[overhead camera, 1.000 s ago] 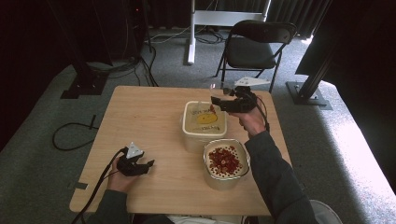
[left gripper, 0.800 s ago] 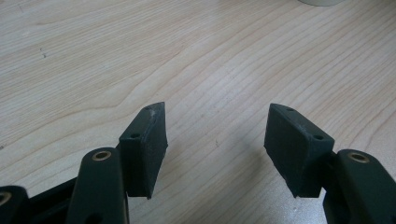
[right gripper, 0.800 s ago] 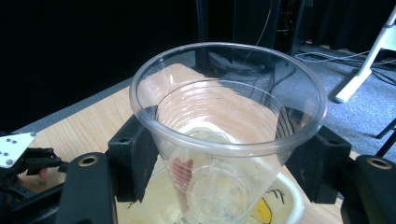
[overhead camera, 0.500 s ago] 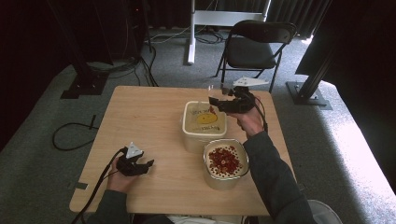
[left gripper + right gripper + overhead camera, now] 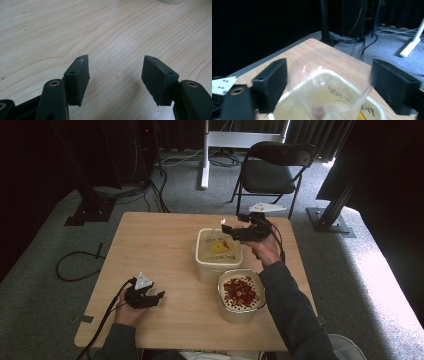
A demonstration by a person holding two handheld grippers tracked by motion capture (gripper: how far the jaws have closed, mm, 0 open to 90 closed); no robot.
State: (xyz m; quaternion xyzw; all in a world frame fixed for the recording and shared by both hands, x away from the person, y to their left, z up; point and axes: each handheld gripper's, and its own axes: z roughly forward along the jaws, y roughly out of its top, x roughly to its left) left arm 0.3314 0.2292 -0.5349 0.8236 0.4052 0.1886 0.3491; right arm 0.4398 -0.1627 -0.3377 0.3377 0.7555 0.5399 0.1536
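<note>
My right gripper hovers over the far edge of a cream square tub with a yellow blob and handwriting inside. In the right gripper view its jaws have just been opening. A clear plastic cup sits blurred between them, above the tub, and the pads no longer press on it. My left gripper rests near the table's front left. Its jaws are open over bare wood with nothing between them.
A round cream bowl of red pieces stands just in front of the tub, under my right forearm. The wooden table has bare room on its left half. A folding chair stands behind the table's far edge.
Both hands keep their places. The right gripper's jaws look slightly wider apart over the tub than before.
</note>
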